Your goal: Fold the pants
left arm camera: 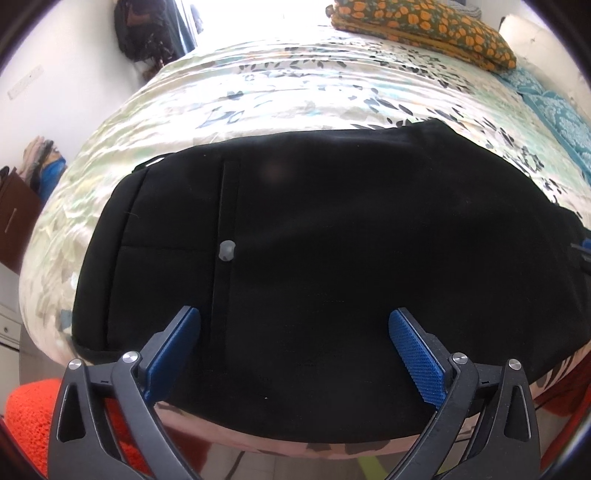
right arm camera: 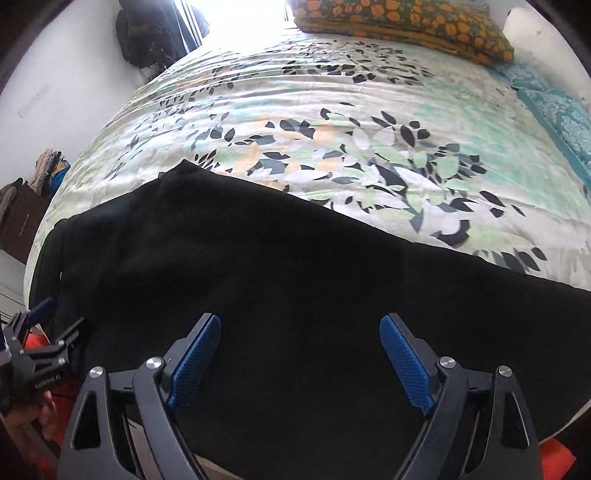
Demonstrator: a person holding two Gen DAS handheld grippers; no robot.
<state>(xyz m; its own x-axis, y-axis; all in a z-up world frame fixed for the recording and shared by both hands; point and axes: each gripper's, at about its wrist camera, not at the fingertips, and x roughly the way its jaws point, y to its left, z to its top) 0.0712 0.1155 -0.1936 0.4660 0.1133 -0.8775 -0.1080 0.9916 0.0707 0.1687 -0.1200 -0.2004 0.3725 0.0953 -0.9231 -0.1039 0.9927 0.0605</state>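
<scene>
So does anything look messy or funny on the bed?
Not really. The black pants lie flat on the leafy bedspread, only their near edge hangs over the bed's side. Both hand-held grippers, left and right, are open above them.

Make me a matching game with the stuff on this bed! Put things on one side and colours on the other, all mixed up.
Things:
1. pants
2. pillow
3. pads on the left gripper
4. rug on the floor

Colours:
A. blue
B. orange-red
C. black
D. dark green with orange flowers

Pairs: 1-C, 2-D, 3-A, 4-B
</scene>
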